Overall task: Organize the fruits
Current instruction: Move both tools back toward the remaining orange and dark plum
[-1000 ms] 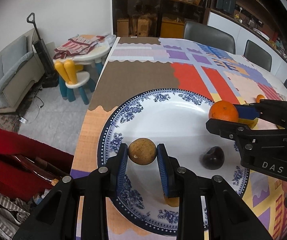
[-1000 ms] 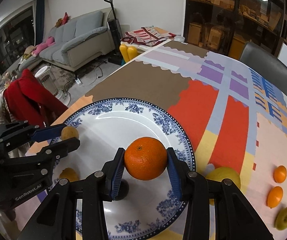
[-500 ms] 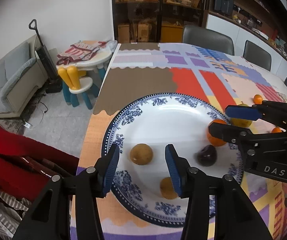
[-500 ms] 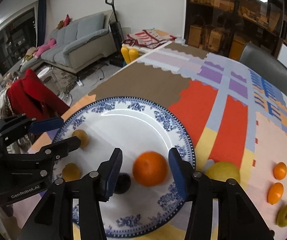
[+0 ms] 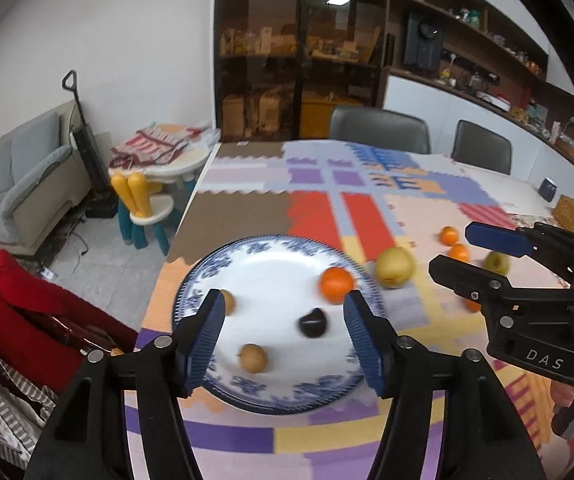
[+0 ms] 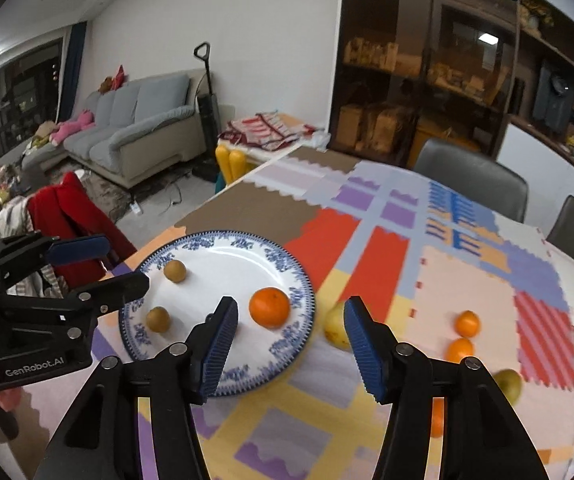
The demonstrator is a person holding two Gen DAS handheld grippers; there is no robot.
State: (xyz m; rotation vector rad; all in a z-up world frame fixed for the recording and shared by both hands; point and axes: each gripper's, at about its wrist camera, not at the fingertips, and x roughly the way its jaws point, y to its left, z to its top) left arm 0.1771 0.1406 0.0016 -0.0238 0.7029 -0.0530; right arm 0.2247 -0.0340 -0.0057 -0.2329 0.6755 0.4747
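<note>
Orange (image 6: 269,307) round, bright, resting on blue-white plate (image 6: 223,240); left gripper (image 5: 283,338), right gripper (image 6: 291,346) both opening, empty.

A dark round fruit (image 5: 312,322) on the blue-and-white plate (image 5: 207,276) is motion-blurred, possibly a plum; 1 black gripper finger (image 6: 211,344) hides it elsewhere.

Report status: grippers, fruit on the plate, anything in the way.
Left gripper and right gripper opening, nothing between jaws. Orange, dark fruit, two brown fruits on plate. Nothing in the way.
</note>
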